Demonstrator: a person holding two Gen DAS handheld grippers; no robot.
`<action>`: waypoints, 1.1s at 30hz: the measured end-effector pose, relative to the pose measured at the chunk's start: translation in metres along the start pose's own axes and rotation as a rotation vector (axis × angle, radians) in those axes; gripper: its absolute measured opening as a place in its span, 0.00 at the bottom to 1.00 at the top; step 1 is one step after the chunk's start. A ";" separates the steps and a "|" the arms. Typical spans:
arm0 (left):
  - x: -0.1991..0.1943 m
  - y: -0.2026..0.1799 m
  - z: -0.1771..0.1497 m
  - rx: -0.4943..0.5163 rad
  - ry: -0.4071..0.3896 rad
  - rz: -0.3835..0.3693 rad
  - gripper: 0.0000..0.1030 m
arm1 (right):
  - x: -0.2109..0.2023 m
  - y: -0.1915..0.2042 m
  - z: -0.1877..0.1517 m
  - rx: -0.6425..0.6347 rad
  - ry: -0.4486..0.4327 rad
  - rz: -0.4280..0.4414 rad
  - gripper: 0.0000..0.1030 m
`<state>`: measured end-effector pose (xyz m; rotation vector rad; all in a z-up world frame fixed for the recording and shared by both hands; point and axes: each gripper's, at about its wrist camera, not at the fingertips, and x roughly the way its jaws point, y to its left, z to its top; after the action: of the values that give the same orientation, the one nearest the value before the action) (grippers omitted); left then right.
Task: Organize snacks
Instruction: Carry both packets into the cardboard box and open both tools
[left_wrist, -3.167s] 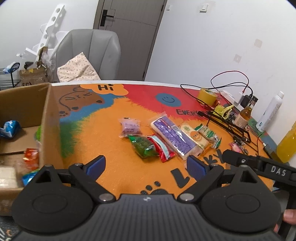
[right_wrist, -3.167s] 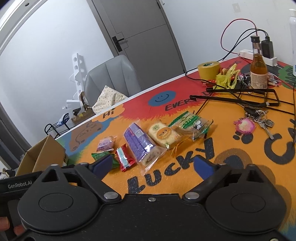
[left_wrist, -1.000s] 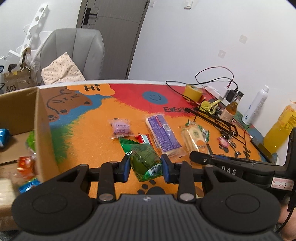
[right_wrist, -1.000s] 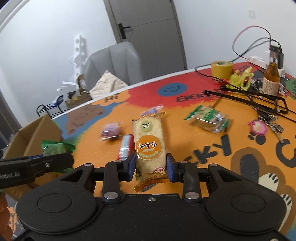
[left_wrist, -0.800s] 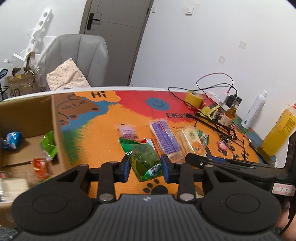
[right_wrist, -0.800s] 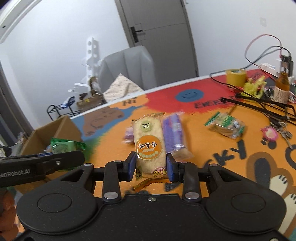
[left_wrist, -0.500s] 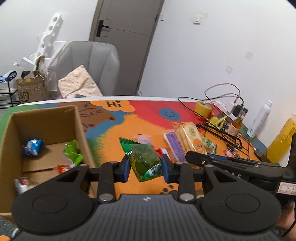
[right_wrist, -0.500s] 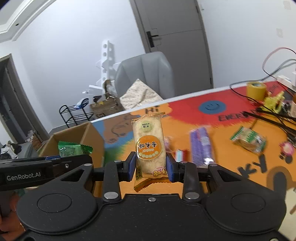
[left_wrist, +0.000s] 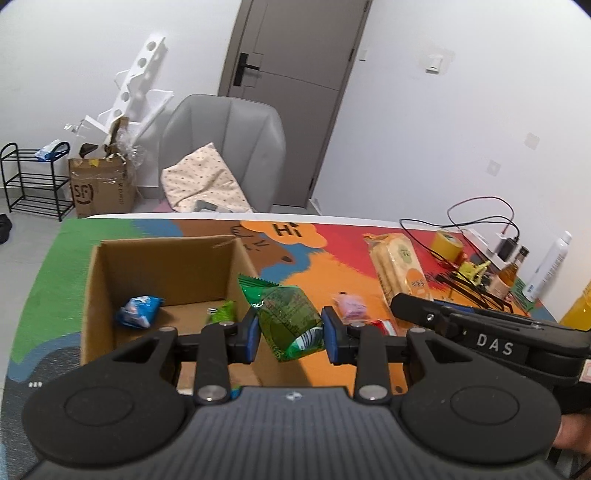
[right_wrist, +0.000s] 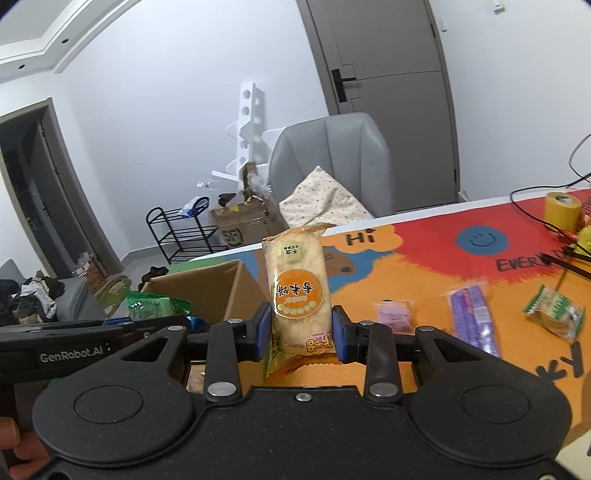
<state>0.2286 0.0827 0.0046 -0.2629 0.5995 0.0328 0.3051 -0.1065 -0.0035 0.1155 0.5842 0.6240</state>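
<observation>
1. Left gripper (left_wrist: 289, 331): clenched on a green snack packet (left_wrist: 286, 318), held in the air over the near right wall of the cardboard box (left_wrist: 94, 280). The packet's print is too small and creased to be read.
2. Right gripper (right_wrist: 301, 330): clenched on a rice cracker pack (right_wrist: 298, 286), held upright above the table mat (right_wrist: 413, 258). An orange round label with Chinese characters is borne on it; its lower end is hidden behind the pads.
3. Cardboard box: open-topped, on the left part of the mat. A blue packet (left_wrist: 137, 312) and a small green packet (left_wrist: 222, 312) are seen inside; the near floor of the box is hidden by the left gripper's body.
4. Snacks left on the mat: a pink packet (right_wrist: 393, 315), a purple pack (right_wrist: 472, 317) and a green-and-white packet (right_wrist: 554, 312), all blurred, lettering unreadable. A red-and-white wrapper (left_wrist: 382, 326) is mostly hidden behind the finger linkage.
5. Writing legible: "Hi" (left_wrist: 286, 230) and a cut-off "EVER" (right_wrist: 517, 263) on the mat; "DAS" (left_wrist: 495, 347) on the right gripper's side; "GenRobot.AI" (right_wrist: 71, 356) on the left gripper's side; "SF" on a floor carton (left_wrist: 101, 190).
6. Yellow tape roll (right_wrist: 562, 210): near the far right edge, with cables beside it, cut off by the frame.
</observation>
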 end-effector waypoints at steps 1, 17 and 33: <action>0.000 0.004 0.001 -0.004 0.000 0.006 0.32 | 0.002 0.003 0.000 -0.002 0.001 0.004 0.31; 0.008 0.071 0.006 -0.094 0.026 0.095 0.33 | 0.042 0.050 0.011 -0.069 0.047 0.072 0.31; -0.010 0.104 0.010 -0.156 -0.001 0.151 0.60 | 0.076 0.087 0.013 -0.069 0.098 0.180 0.46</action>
<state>0.2145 0.1862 -0.0067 -0.3685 0.6160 0.2265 0.3169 0.0086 -0.0059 0.0738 0.6513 0.8274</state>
